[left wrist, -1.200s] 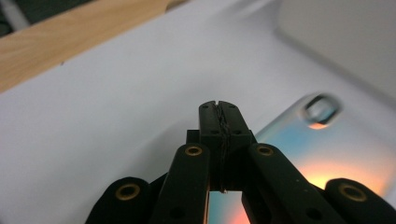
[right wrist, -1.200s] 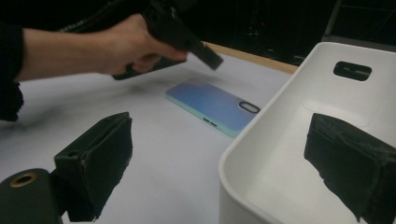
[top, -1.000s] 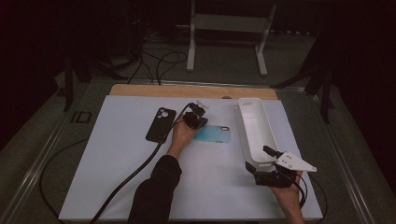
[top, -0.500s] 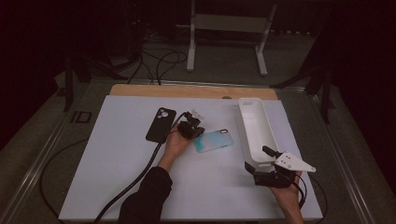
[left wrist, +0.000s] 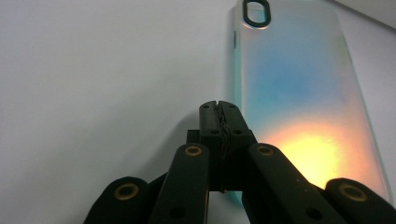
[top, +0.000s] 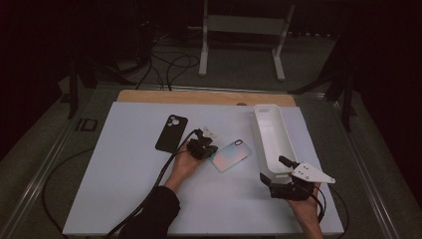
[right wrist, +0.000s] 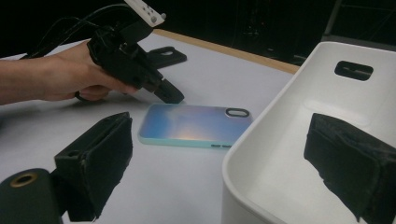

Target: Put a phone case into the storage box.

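Note:
An iridescent phone case (top: 230,155) lies flat and askew on the white mat, between a black phone case (top: 171,133) and a long white tray (top: 271,139). My left gripper (top: 203,148) is shut and empty, its closed tips (left wrist: 219,112) resting against the long edge of the iridescent case (left wrist: 294,93). From the right gripper view, that left gripper (right wrist: 168,95) touches the far edge of the case (right wrist: 194,125). My right gripper (top: 274,169) is open at the tray's near end, one pad (right wrist: 100,163) outside the tray (right wrist: 289,107) and the other pad (right wrist: 350,154) over its inside.
A white mat (top: 124,189) covers the table, with a wooden strip (top: 199,97) along its far edge. Black cables trail from the left gripper across the mat's front left. A metal stand (top: 239,45) is on the floor beyond the table.
The left hand has drawn back toward the near side with its gripper shut. The iridescent case slid nearer with it and turned from level to slanted. The right gripper has stayed put.

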`<state>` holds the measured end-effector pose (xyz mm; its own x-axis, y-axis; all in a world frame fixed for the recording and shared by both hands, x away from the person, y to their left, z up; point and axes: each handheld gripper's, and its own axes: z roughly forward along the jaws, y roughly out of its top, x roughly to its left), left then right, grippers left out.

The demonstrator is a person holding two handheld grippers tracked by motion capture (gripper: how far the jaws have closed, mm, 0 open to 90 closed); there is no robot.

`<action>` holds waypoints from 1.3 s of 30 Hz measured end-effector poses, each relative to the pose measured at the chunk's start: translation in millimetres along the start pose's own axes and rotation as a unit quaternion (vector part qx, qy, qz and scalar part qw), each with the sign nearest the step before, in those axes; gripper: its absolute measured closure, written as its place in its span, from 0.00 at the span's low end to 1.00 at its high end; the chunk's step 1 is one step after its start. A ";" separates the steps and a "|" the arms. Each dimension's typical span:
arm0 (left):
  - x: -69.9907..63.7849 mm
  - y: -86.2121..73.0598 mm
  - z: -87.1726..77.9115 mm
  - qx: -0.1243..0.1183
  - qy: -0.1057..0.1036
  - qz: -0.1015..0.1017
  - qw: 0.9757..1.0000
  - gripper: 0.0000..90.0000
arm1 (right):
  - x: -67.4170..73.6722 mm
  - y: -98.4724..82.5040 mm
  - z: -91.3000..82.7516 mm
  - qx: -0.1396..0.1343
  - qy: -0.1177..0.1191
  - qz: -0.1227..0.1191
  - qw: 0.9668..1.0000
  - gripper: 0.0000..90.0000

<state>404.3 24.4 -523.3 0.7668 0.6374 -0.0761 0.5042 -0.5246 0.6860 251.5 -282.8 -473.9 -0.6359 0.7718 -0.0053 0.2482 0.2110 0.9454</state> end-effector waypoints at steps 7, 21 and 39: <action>6.1 -9.6 -55.6 -0.085 0.027 -0.015 0.996 0.85 | -2.4 -1.3 1.2 0.002 0.000 0.004 1.000 0.09; -4.1 -101.6 -190.6 -0.158 0.141 -0.047 0.976 0.16 | -1.7 2.2 2.7 -0.001 -0.002 -0.004 1.000 0.09; 3.7 -183.5 -226.6 -0.181 0.189 -0.095 0.961 0.00 | -9.1 3.4 -3.4 -0.014 -0.005 -0.011 1.000 0.09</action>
<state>224.5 250.9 -485.5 0.4413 0.8973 -0.0044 0.3979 -0.1913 0.8973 255.6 -291.2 -469.6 -0.6333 0.7734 -0.0297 0.2136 0.2116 0.9537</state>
